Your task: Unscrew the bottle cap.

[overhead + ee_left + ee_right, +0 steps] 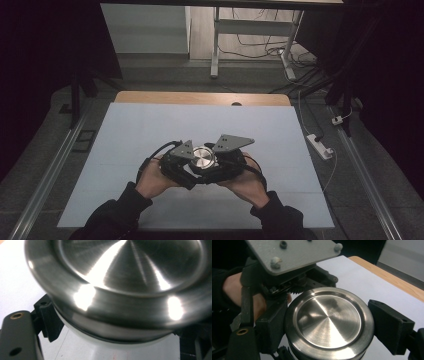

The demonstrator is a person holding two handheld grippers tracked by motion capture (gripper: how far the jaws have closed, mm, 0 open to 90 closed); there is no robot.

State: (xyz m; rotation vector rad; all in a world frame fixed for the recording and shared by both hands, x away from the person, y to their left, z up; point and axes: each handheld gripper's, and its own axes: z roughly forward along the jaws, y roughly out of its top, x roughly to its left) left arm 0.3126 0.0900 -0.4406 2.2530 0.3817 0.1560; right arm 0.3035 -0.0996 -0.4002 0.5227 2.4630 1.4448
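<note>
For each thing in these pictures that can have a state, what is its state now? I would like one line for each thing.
metal lid: sits on the white container, held above the table between both grippers
white container: closed by the lid
left gripper: shut on the white container, below the lid
right gripper: shut on the metal lid, one jaw on each side of its rim
table: covered by a white sheet

I see round brushed-steel lid (329, 320) on white container, recessed shiny top facing up, level, over white table mat near my edge, centre.
</note>
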